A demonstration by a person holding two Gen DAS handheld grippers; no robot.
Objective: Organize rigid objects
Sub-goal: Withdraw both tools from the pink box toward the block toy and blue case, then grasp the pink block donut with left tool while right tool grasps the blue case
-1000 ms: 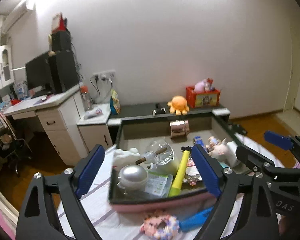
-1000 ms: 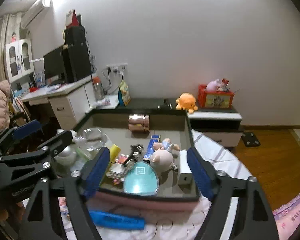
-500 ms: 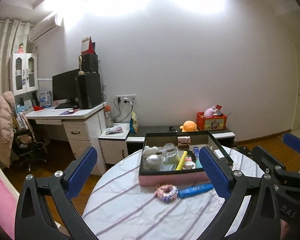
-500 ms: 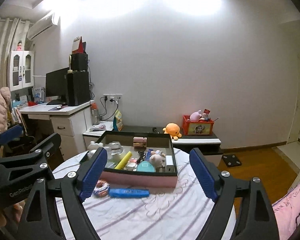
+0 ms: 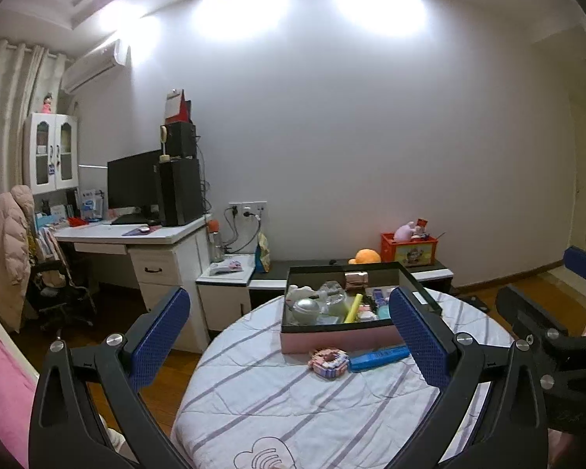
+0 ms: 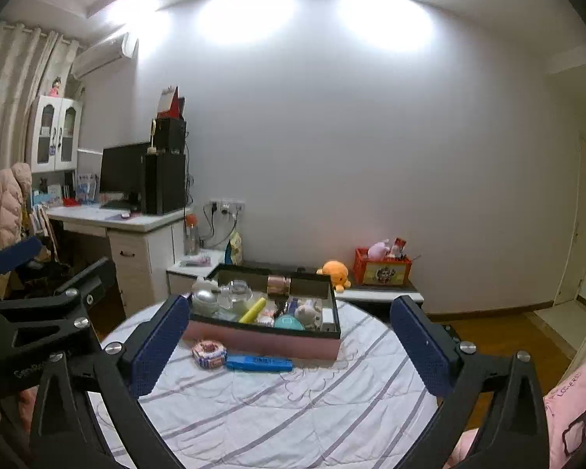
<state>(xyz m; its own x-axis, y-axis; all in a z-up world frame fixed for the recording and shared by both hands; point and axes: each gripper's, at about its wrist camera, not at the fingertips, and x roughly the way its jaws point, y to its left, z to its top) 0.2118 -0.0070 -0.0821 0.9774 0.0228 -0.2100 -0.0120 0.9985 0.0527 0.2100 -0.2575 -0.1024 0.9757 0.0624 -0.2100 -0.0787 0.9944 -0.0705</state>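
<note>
Here, a round tabletop [image 5: 293,402] covered by a striped white cloth is seen in a bedroom. A pink box with a black rim [image 5: 334,338] full of small things is set on it. Just in front are laid a pink block ring [image 5: 329,362] and a blue flat bar [image 5: 377,355]. The left tool [image 5: 289,336] and right tool [image 6: 289,348] are spread wide, holding nothing. A white desk [image 5: 136,242] is placed by the wall.

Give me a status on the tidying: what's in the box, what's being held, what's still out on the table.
Done: the pink-sided box already holds many items, among them a yellow tube and a silver ball. In hand: nothing; the left gripper and right gripper are both open and empty, well short of the box. Left: the pink block ring and blue case lie on the striped tablecloth in front of the box.
</note>
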